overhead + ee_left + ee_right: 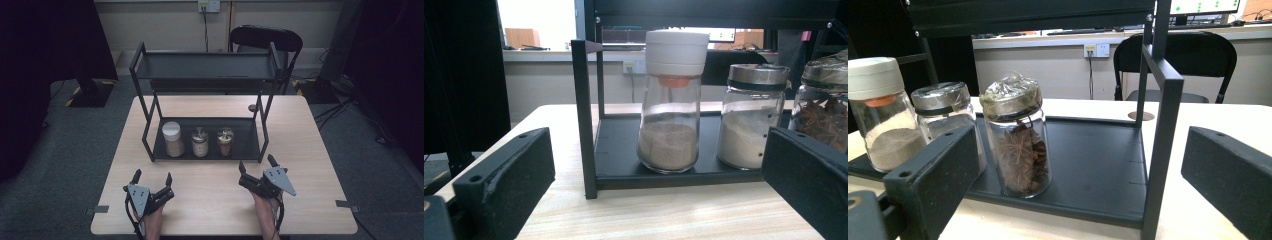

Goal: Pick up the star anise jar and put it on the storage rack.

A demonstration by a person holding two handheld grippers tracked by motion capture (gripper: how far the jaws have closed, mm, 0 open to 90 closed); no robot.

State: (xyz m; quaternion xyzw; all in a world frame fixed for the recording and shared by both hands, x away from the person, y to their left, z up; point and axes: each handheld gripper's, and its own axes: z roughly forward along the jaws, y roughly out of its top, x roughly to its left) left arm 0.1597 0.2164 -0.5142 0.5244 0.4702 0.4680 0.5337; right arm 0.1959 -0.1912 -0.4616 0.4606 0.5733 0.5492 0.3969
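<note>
Left gripper (152,176): jaws wide, holding nothing, near the table's front-left edge.
Right gripper (256,164): jaws wide, empty, just before the rack's front-right post.
Rack (205,73): black metal, two flat shelves.
Jars: three of clear glass on the lower shelf; white-capped jar (670,100) at left with brown powder, steel-lidded jar (752,116) in the middle, foil-covered jar (1018,135) with star anise.
Table (310,150): pale wood grain, on grey carpet.

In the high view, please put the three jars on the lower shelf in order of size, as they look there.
1. White-lidded jar, clearly the largest.
2 and 3. Middle jar and star anise jar: they look about alike, so I cannot rank them.
</note>
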